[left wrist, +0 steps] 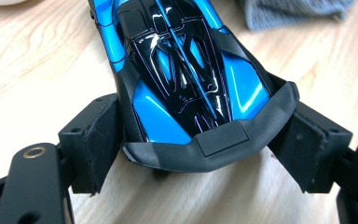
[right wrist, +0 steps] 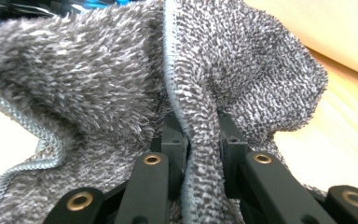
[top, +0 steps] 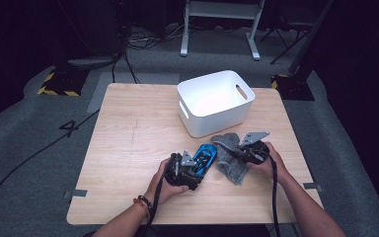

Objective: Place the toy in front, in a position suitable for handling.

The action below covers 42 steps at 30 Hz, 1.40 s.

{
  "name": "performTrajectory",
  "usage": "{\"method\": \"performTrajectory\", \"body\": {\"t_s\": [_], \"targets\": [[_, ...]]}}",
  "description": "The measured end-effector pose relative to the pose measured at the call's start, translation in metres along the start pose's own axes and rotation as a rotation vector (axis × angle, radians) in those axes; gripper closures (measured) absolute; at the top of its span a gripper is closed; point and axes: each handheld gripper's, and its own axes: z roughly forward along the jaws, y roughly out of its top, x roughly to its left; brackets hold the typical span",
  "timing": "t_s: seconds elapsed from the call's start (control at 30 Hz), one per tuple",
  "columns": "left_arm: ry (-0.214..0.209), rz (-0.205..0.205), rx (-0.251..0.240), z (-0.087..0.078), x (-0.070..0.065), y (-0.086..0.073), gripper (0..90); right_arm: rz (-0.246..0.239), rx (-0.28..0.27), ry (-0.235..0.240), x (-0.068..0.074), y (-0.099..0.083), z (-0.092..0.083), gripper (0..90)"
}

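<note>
Blue-and-black toy car (left wrist: pixel 186 88): glossy shell, matte black rear bumper, lying on the wooden table (top: pixel 128 148) just left of the cloth.
Left gripper (top: pixel 186 170): jaws are standing apart around the car's rear, pads (left wrist: pixel 98 140) beside its flanks, not pressing.
Grey cloth (right wrist: pixel 121 88): fluffy speckled pile, pale stitched hem, bunching upward.
Right gripper (top: pixel 249 150): jaws are pinching a fold of the cloth.
White bin (top: pixel 214 101): sitting beyond both, near the far edge.

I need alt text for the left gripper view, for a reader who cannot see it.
A shiny blue and black toy car sits on a light wooden table, one end between the left gripper's two black jaws. A grey cloth lies at the top edge.
</note>
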Motion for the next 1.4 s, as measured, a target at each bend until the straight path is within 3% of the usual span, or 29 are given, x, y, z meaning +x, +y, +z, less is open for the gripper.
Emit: {"method": "performTrajectory", "body": {"t_s": [0.17,0.3,0.37,0.43,0.5,0.53,0.63,0.73,0.83,0.9,1.0,1.2,1.37,1.4], "targets": [[-0.061,0.053,-0.002,-0.006,0.001,-0.007,21.2,0.04,-0.003,-0.019,-0.009,-0.01,-0.009,77.8],[-0.149,0.121,-0.008,-0.01,-0.006,-0.012,21.2,0.04,0.001,-0.004,-0.009,-0.013,-0.011,77.8],[-0.206,0.166,-0.013,-0.013,-0.012,-0.011,21.1,0.037,-0.006,0.003,-0.007,-0.012,-0.011,77.8],[-0.293,0.232,-0.013,-0.015,-0.02,-0.009,21.2,0.034,-0.008,0.007,-0.005,-0.01,-0.011,77.8],[-0.313,0.296,-0.001,-0.013,-0.029,-0.005,23.4,0.035,-0.016,0.016,-0.002,-0.008,-0.011,77.7],[-0.313,0.303,0.001,-0.011,-0.03,-0.004,23.8,0.034,-0.019,0.02,-0.001,-0.007,-0.01,77.7],[-0.337,0.27,-0.012,-0.009,-0.019,-0.002,24.4,0.012,-0.006,0.028,0.006,-0.005,-0.006,77.7],[-0.329,0.277,0.007,-0.01,-0.013,-0.001,24.7,-0.008,-0.009,0.054,0.014,-0.003,-0.003,77.6],[-0.217,0.267,0.074,-0.004,-0.011,-0.002,18.9,-0.037,-0.003,0.081,0.021,0.0,0.002,77.6],[-0.203,0.231,0.081,-0.003,-0.008,-0.004,12.1,-0.053,0.001,0.094,0.025,0.001,0.004,77.5],[-0.185,0.216,0.074,-0.002,-0.009,-0.004,11.1,-0.079,0.01,0.102,0.03,0.0,0.002,77.5],[-0.158,0.156,0.072,0.004,-0.008,0.0,3.3,-0.075,0.015,0.126,0.035,-0.007,-0.006,78.1],[-0.127,0.157,0.081,0.006,-0.007,0.007,2.6,-0.052,0.009,0.154,0.033,-0.013,-0.011,79.2],[-0.114,0.174,0.088,0.005,-0.007,0.01,2.7,-0.055,0.009,0.155,0.033,-0.013,-0.011,79.3]]}}
